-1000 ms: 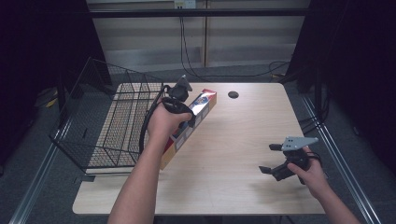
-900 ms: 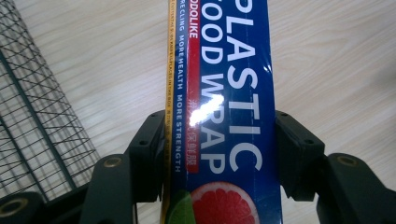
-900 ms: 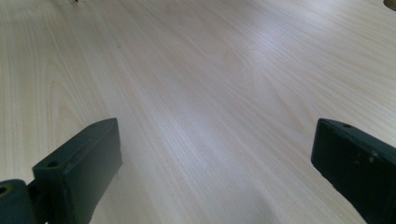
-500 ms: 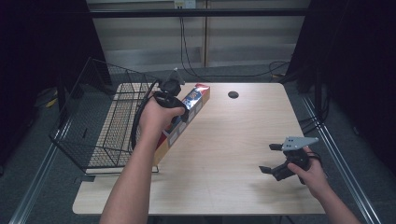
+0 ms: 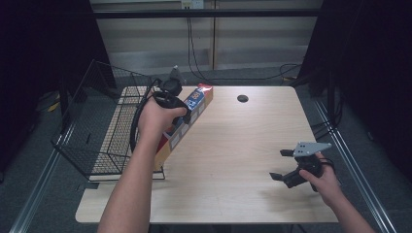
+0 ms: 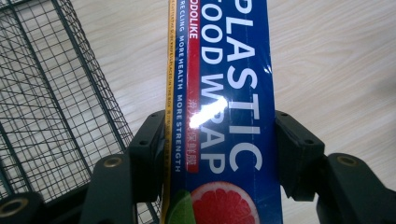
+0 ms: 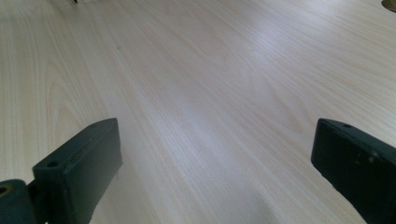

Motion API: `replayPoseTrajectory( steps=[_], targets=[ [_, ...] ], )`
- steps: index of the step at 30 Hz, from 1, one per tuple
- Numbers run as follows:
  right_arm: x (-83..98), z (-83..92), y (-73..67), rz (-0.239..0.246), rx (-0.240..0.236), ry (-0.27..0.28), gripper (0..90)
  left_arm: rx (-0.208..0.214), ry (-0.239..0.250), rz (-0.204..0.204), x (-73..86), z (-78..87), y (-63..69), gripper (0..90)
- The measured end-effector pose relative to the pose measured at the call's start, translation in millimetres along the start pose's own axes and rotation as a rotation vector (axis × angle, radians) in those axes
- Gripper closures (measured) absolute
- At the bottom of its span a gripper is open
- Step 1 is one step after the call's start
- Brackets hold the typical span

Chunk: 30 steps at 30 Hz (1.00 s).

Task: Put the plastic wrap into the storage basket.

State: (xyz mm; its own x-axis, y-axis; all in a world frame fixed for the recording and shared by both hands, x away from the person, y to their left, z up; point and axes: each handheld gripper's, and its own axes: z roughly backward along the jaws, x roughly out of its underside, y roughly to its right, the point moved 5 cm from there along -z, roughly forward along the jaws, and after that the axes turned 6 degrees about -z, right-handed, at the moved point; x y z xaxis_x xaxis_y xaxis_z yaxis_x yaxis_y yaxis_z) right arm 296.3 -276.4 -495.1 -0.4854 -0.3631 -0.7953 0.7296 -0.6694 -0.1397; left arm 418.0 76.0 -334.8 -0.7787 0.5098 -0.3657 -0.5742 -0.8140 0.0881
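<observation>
Pale wood-grain table [image 5: 233,145] is standing before a light panelled wall, with dark curtains hanging at both sides and cables trailing behind.

High view: left gripper [image 5: 180,108] is clamping a long plastic wrap box [image 5: 187,121], which is tilting with its far end raised above the tabletop, just beside the black wire basket [image 5: 97,131] lying to the gripper's left. Right gripper [image 5: 283,165] is resting well apart from the box, jaws spread and holding nothing.

Left gripper view: both jaws are pressing the box's [image 6: 224,116] long sides, gripping across its width; basket mesh [image 6: 51,93] is showing to the left.

Right gripper view: jaws are standing wide over bare tabletop [image 7: 210,93], nothing between them.

Judgement: the step in hand is probably carrying the box to the basket. Doing it well is likely requiring a steady grip, lifting the low end clear of the basket rim, and turning the box parallel to the basket's length before lowering.
</observation>
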Motion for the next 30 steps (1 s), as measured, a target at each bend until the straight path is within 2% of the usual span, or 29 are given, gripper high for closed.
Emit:
replayPoseTrajectory(
  steps=[4, 6, 9, 20, 21, 23, 24, 30],
  targets=[
    [0.3, -0.5, 0.0, 0.001, 0.000, -0.002, 1.6, 0.000, -0.004, 0.002, 0.7, 4.2, -2.1, 43.3],
    [0.0, -0.5, -0.4, 0.001, 0.002, -0.001, 1.6, 0.000, 0.001, 0.019, 0.6, 7.1, -3.3, 43.3],
    [0.0, -0.1, -0.2, 0.001, -0.002, 0.000, 1.6, 0.000, 0.004, 0.015, 1.2, 9.9, -5.9, 43.3],
    [0.1, -0.6, -0.1, 0.002, -0.001, -0.002, 1.6, -0.026, 0.007, 0.034, 4.8, 21.6, -17.2, 43.3],
    [0.1, -0.9, -0.1, 0.003, 0.002, -0.001, 1.6, -0.026, 0.012, 0.047, 5.0, 22.6, -17.6, 43.3],
    [0.3, -1.1, -0.3, 0.002, -0.003, -0.004, 1.6, -0.027, 0.002, 0.034, 5.6, 24.7, -19.5, 43.4],
    [0.3, -1.3, -0.4, 0.002, -0.003, -0.004, 1.6, -0.030, 0.017, 0.046, 5.3, 25.0, -19.4, 43.3],
    [-0.3, -1.2, -0.5, 0.005, 0.005, -0.003, 1.6, -0.045, 0.016, 0.056, 7.7, 33.1, -25.4, 43.4]
  ],
)
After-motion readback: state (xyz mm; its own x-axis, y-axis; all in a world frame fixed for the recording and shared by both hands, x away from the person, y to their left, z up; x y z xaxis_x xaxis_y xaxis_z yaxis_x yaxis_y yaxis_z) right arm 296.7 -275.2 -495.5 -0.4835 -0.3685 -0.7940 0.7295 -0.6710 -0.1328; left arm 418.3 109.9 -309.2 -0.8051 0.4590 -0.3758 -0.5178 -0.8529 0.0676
